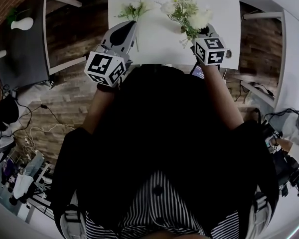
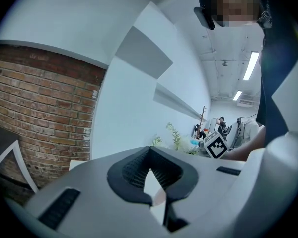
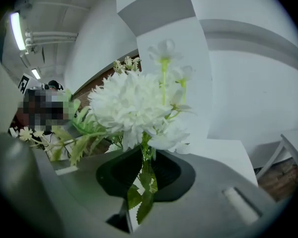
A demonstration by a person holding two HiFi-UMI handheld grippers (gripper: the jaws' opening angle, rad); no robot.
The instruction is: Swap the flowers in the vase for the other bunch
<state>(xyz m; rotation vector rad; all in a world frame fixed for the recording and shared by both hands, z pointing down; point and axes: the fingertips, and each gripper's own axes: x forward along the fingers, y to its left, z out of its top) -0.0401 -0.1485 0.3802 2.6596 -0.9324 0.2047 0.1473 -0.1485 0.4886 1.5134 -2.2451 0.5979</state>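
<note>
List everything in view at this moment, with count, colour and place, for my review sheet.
white table: one, white, in front of the person.
held bunch: one, white blooms with green leaves, stems between the right gripper's jaws.
second bunch: one, smaller, white and green, at the table's left part.
side table: one, dark grey, far left.
vase-shaped object: one, white, on the side table.
left gripper: one, grey, shut and empty, over the table's near edge.
right gripper: one, grey, shut on the held bunch.
</note>
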